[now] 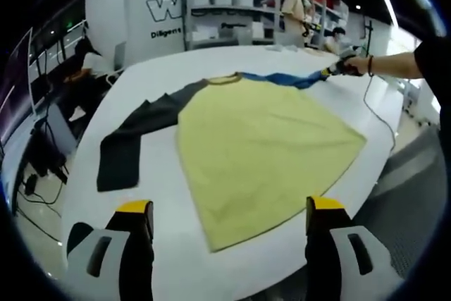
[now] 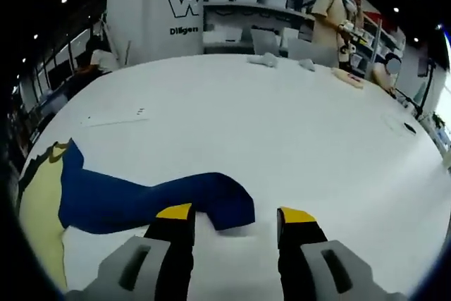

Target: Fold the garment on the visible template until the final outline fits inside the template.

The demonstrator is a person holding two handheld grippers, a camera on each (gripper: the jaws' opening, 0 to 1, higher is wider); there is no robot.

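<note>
Your left tool [image 1: 229,216] gapes, empty, before the yellow raglan shirt [image 1: 264,149]; your right tool [image 2: 236,222], parted, perhaps touches its blue sleeve [image 2: 151,195] on the desk [image 2: 282,125].

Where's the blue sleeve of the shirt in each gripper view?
Left gripper view: blue sleeve upper right of centre, running from the collar toward the right gripper.
Right gripper view: lower left, its end just beyond the jaws.
Shared landmark: wall lettering, top left in both.

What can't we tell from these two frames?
- Template: no outline visible on the table in either view; it may be under the shirt.
- Blue sleeve cuff: right gripper view, partly behind the right gripper; contact unclear.
- Dark sleeve: left gripper view, too distorted to judge folds.
</note>
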